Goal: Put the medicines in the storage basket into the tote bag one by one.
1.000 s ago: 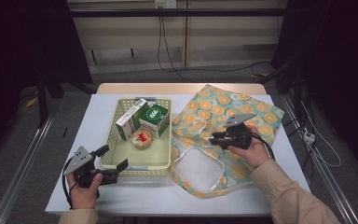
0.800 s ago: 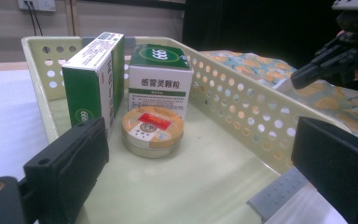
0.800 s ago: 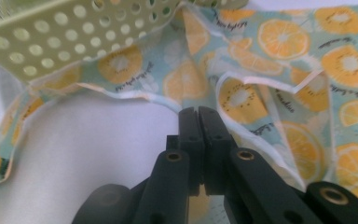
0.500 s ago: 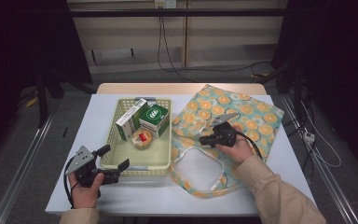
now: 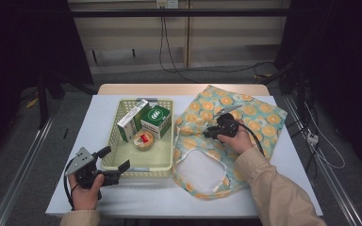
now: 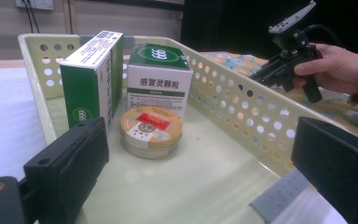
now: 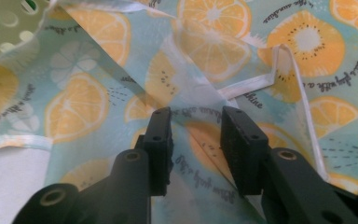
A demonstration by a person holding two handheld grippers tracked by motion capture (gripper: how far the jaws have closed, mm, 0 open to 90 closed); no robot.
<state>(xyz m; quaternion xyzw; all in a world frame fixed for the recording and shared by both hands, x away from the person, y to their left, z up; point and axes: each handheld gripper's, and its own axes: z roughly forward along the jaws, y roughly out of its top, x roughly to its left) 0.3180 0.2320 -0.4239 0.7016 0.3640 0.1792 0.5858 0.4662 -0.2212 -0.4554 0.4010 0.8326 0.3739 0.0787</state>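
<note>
Now right gripper (image 7: 196, 140) jaws (part-open) astride bag (image 7: 205, 51)

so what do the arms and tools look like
Both tools are black with blocky jaws. The left tool carries a grey three-cornered plate and a black cable; the right tool trails a black cable too. The right arm wears a beige sleeve.
</note>
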